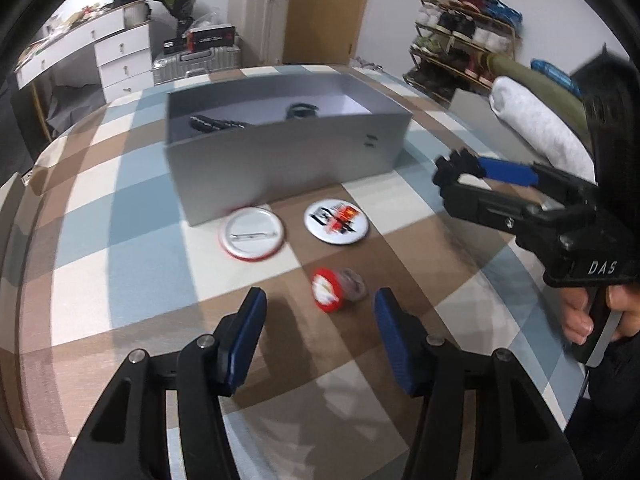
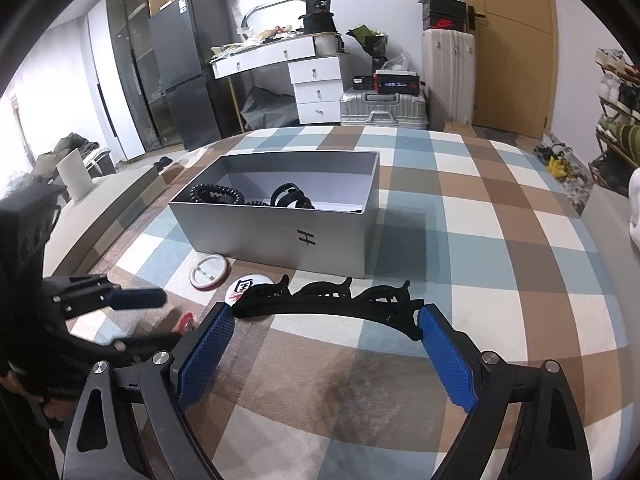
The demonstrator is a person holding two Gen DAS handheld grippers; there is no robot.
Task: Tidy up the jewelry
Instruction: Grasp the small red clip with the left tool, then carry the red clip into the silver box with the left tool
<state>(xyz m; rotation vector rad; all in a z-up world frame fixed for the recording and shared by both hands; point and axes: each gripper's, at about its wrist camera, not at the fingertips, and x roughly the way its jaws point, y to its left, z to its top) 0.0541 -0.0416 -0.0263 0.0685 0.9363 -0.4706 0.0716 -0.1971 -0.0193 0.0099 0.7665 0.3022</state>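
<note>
A small red-and-white badge (image 1: 338,290) (image 2: 187,320) lies on the checked cloth at the tips of my left gripper (image 1: 320,298) (image 2: 172,318). The jaws stand half apart and the pads do not touch it. My right gripper (image 2: 326,314) (image 1: 456,178) is shut wide on a black headband (image 2: 332,300) with ear-like spikes, which spans from pad to pad. Beyond it stands an open grey box (image 1: 280,164) (image 2: 280,240) with several black hair pieces inside. In front of the box lie a face-down white badge (image 1: 252,233) (image 2: 210,271) and a printed badge (image 1: 337,222) (image 2: 246,285).
The checked cloth (image 2: 460,240) covers a wide flat surface that drops off at the left and right. A hand (image 1: 580,316) holds the right gripper's handle. Rolled white and green blankets (image 1: 532,120) lie at the right. Suitcases, drawers and a shoe rack stand behind.
</note>
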